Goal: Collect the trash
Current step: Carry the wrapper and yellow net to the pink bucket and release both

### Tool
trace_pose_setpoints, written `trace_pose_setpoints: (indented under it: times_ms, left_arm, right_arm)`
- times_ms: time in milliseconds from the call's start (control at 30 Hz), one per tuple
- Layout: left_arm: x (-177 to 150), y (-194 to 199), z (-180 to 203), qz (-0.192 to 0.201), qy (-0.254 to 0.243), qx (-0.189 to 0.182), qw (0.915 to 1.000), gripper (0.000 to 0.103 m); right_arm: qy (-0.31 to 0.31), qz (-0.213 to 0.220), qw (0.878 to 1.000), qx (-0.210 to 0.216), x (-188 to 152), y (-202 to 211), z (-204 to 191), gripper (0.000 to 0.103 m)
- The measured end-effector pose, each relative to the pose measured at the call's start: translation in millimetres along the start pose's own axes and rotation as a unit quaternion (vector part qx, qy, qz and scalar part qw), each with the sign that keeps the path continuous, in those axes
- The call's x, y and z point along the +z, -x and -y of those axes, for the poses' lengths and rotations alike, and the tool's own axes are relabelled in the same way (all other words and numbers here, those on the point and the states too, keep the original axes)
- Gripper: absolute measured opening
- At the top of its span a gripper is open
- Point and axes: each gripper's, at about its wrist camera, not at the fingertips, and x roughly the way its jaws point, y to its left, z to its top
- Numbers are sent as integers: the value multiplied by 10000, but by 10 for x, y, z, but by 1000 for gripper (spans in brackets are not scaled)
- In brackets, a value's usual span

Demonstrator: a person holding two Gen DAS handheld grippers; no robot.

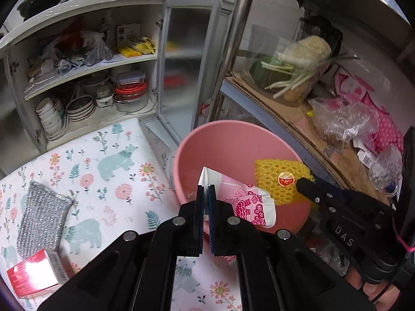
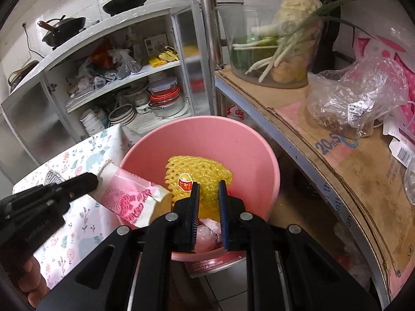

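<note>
A pink plastic basin (image 1: 207, 150) (image 2: 207, 134) stands beside the table. My left gripper (image 1: 206, 188) (image 2: 90, 180) is shut on a white and pink printed wrapper (image 1: 246, 202) (image 2: 129, 194), which it holds over the basin's near rim. My right gripper (image 2: 208, 185) (image 1: 302, 182) is over the basin too, shut on a yellow foam fruit net (image 2: 197, 165) (image 1: 280, 171) with a round red sticker. The net hangs inside the basin. Crumpled pale plastic (image 2: 207, 230) lies at the basin's bottom.
The table with a floral cloth (image 1: 103, 168) carries a silver scouring pad (image 1: 44, 212) and a red box (image 1: 33, 274). Behind stands an open cabinet of dishes (image 1: 90, 77). A metal post (image 1: 233, 46) and a cardboard-lined shelf (image 2: 337, 168) with vegetables and bags flank the basin.
</note>
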Motion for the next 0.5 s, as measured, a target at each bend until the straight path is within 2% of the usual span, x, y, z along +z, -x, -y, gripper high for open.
trace_pose_setpoints:
  times_ms: [500]
  left_arm:
    - [-47,-193,45,-137,53,-17,9999,3]
  right_arm:
    - [29,-68,10000,-2,20,-117,-5,19]
